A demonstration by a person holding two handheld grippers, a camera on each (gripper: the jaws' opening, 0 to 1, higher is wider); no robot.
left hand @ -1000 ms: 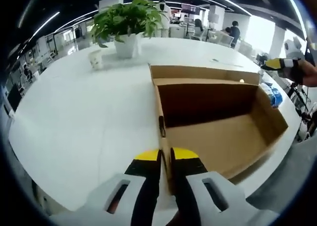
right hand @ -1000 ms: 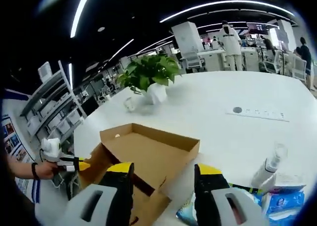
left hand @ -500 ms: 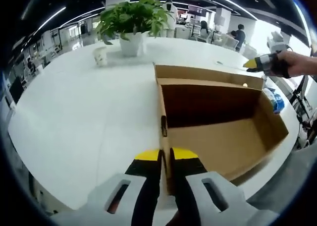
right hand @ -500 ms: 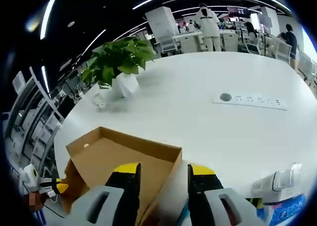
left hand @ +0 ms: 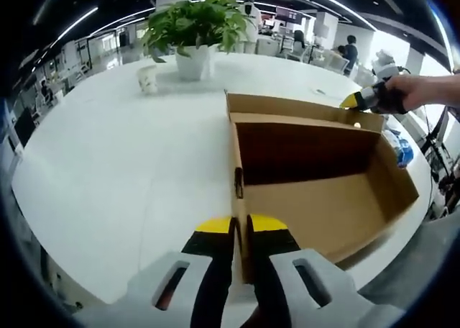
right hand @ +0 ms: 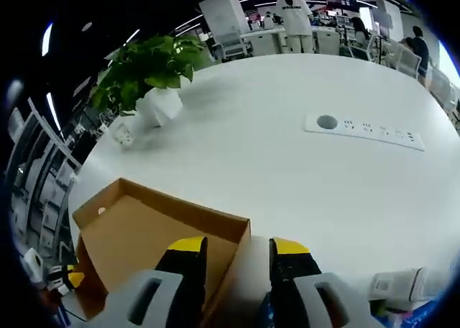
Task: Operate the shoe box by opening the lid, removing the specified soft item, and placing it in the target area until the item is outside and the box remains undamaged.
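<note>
Left gripper (left hand: 240,226) pinches the box (left hand: 316,191) wall, bracing it. Right gripper (right hand: 235,247) hangs partly open over the far corner (box looks empty?), probably reaching for the lid next.

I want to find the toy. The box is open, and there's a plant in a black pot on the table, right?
Not quite: the pot under the plant is white, as the left gripper view shows. The box is indeed open on the table.

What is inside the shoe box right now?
In the left gripper view, the shoe box shows bare cardboard floor and walls, with no soft item visible. The shadowed far corner is too dark to tell.
</note>
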